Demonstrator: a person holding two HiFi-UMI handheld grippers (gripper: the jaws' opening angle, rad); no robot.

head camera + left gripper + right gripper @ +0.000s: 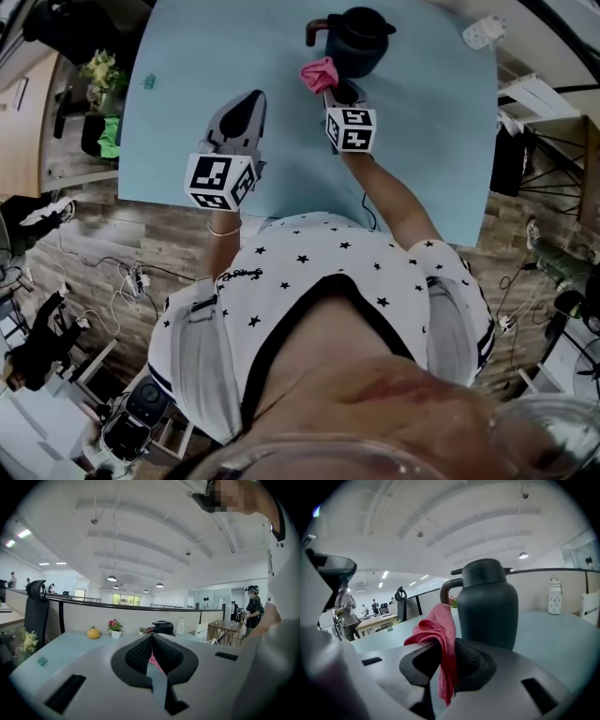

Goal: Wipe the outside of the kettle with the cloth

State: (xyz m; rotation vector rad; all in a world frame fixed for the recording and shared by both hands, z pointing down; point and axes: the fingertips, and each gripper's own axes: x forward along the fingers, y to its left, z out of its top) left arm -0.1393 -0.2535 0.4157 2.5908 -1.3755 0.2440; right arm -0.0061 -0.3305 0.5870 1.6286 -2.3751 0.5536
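Observation:
A dark kettle [358,39] with a brown handle stands at the far middle of the light blue table [178,56]. My right gripper [336,87] is shut on a pink cloth [320,73], held just left of the kettle's base. In the right gripper view the pink cloth [440,641] hangs from the jaws of that gripper [446,660], with the kettle [487,604] close behind. My left gripper [246,106] hovers over the table, nearer to me, its jaws closed on nothing. Far off in the left gripper view sits the kettle [161,627], beyond the gripper [152,638].
A white power strip [484,32] lies at the table's far right corner. A small teal object [147,82] rests near the left edge. An orange fruit [93,633], a small flower pot [115,628] and a white bottle [181,626] stand by the partition behind the table.

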